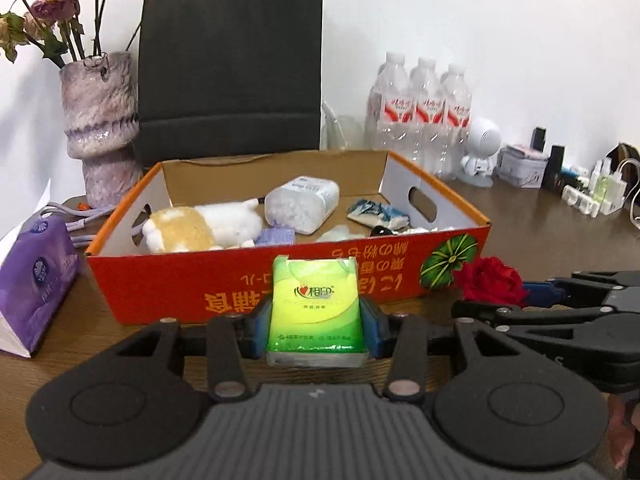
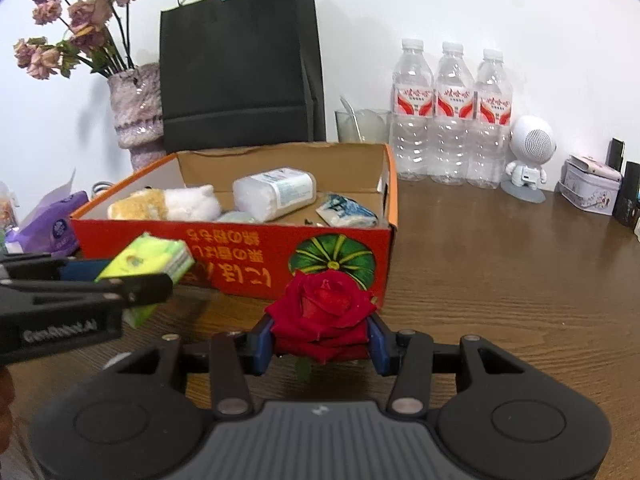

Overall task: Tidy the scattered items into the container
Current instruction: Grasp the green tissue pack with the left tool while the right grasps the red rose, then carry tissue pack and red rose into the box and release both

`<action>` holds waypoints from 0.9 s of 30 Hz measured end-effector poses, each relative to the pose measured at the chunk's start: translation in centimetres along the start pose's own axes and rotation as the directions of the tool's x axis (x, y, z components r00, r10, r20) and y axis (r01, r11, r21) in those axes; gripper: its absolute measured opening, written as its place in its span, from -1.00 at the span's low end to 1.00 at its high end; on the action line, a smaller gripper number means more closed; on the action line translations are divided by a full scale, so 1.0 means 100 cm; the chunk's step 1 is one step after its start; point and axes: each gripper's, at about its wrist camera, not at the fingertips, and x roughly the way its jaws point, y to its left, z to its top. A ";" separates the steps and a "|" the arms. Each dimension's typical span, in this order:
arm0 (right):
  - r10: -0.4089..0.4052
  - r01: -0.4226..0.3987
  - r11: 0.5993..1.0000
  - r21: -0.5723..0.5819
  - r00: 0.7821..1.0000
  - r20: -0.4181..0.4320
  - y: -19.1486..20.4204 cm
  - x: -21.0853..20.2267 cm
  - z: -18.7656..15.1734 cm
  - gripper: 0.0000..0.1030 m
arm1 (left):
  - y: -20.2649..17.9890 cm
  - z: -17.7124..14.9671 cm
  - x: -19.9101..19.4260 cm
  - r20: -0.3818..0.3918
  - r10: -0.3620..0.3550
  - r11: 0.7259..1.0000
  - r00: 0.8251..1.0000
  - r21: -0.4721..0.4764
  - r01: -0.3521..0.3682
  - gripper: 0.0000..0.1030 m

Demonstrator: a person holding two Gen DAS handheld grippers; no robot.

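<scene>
Nearest the left wrist camera, the left gripper [image 1: 318, 322] has its 2 blue pads pressed against the sides of a green tissue pack [image 1: 317, 308], which stands upright between them and clear of the wooden table [image 1: 540, 248]. Seen from the right wrist camera, the same pack [image 2: 148, 266] is tilted, just in front of the near wall of the container. The right gripper [image 2: 320, 338] is clamped on a red rose [image 2: 322, 312], bloom facing up, also just before that wall.

Container: an orange cardboard box [image 1: 168, 280] printed with a green pumpkin, open at the top, sitting on the table. Inside it lie a tan-and-white plush toy [image 1: 200, 226] at the left, a clear tub of cotton swabs [image 1: 300, 206] on its side in the middle, and a crumpled blue-and-white packet [image 1: 378, 216] at the right.

Surroundings: a purple tissue pack [image 1: 34, 284] left of the box; a mottled vase [image 1: 100, 120] of dried flowers and a black paper bag [image 1: 232, 68] behind it; 3 water bottles [image 2: 452, 116] against the wall at the right, with a small white robot figure [image 2: 528, 156] and a decorated tin [image 2: 590, 190] beyond them.
</scene>
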 end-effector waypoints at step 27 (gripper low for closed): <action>0.064 -0.060 0.998 -0.033 0.990 0.123 0.040 -0.036 0.033 -0.11 | 0.038 0.033 -0.040 0.139 0.032 0.989 0.990 -0.147 -0.012 -0.12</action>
